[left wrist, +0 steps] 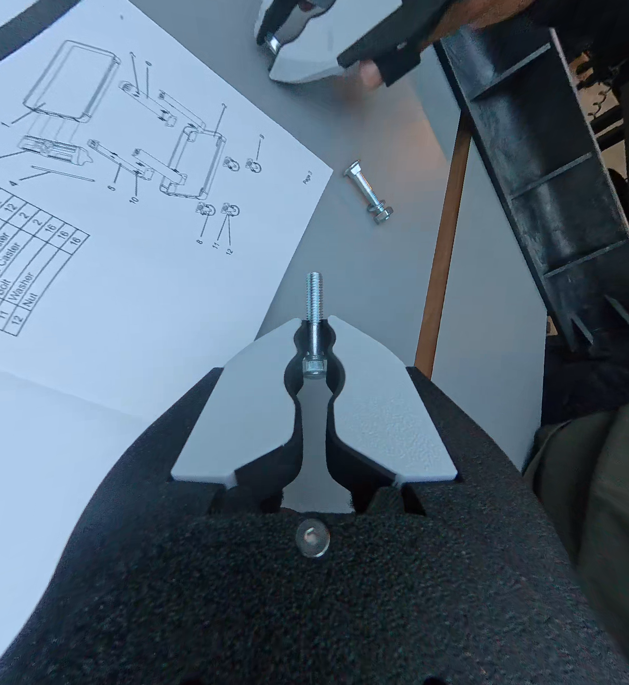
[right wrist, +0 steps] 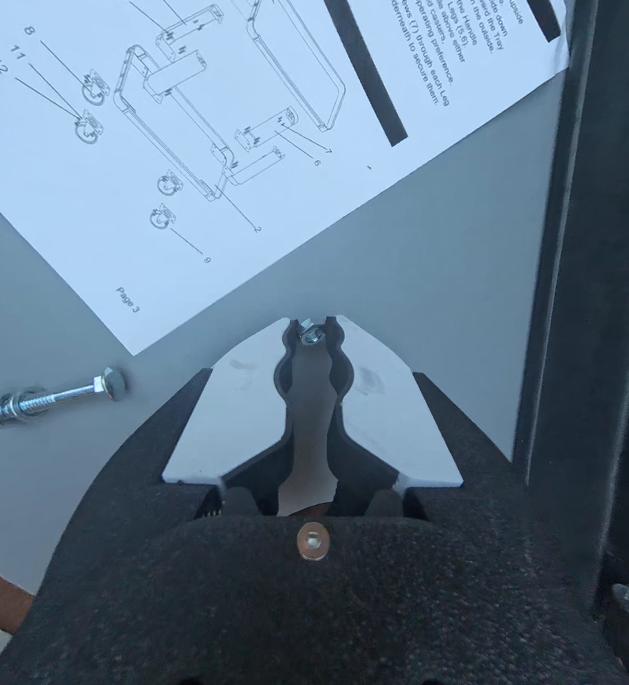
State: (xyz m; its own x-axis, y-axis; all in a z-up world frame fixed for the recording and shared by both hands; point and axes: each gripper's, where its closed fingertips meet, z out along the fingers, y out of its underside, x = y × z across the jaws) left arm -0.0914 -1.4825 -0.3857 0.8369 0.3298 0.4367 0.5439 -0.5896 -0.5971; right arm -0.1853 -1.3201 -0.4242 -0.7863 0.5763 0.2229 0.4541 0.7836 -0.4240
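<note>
My left gripper [left wrist: 314, 319] is shut on a silver bolt [left wrist: 314, 318]. The bolt's hex head sits back between the jaws and its threaded end sticks out forward over the grey table [left wrist: 379, 122]. My right gripper [right wrist: 313, 319] is shut on a small silver nut [right wrist: 310, 333] held at its fingertips, above the grey table [right wrist: 398, 267]. The right gripper also shows blurred at the top of the left wrist view [left wrist: 305, 44]. A second bolt with washers and a nut on it [left wrist: 369, 192] lies loose on the table; it also shows in the right wrist view [right wrist: 55, 400].
A printed instruction sheet with part drawings [left wrist: 101, 166] lies on the table, also in the right wrist view [right wrist: 212, 111]. A black ribbed plastic part [left wrist: 550, 178] stands at the right; a black upright panel [right wrist: 602, 259] stands to the right of the right gripper. A wooden edge [left wrist: 442, 252] runs along the table. The grippers' ends are close to 20 centimetres from one another.
</note>
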